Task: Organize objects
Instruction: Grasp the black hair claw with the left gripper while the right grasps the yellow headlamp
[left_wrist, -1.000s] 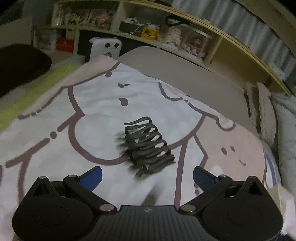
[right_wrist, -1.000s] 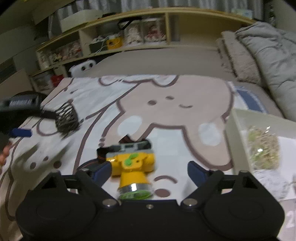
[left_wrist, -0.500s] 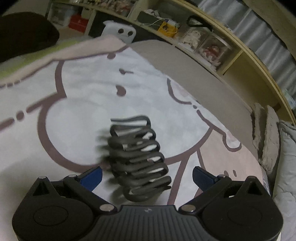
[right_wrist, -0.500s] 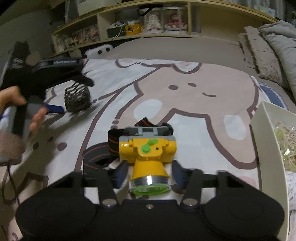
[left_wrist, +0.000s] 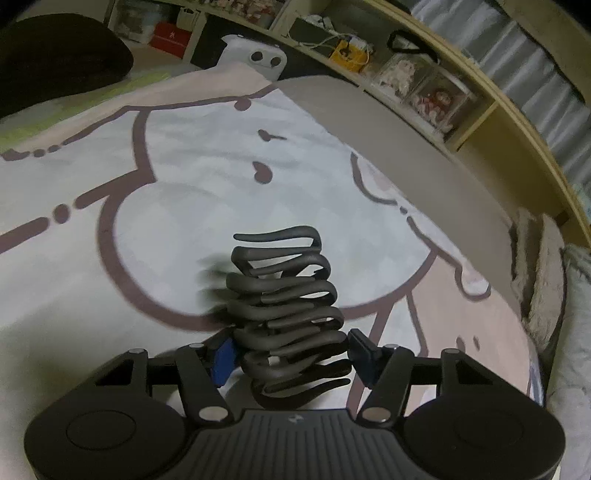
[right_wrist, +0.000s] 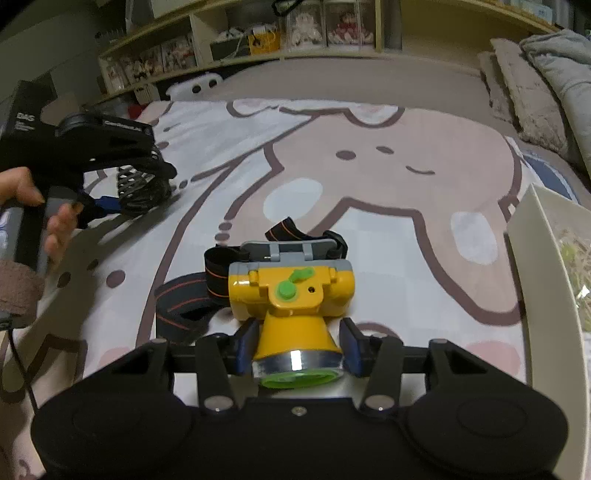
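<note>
Headlamp (right_wrist: 291, 295) lies on the blanket (right_wrist: 369, 177), the right gripper's (right_wrist: 293, 345) 2 fingers clamped on its cone. Left of the headlamp, farther off, the left gripper (left_wrist: 291, 356) closes on the black coil (left_wrist: 288, 306), pads at its sides.

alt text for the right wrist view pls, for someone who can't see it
The right claw grips the cone of a yellow headlamp lying on a cartoon-print blanket, its black strap trailing left. Farther left, a hand holds the left claw around a black coiled object; a white tray edges the right.
</note>
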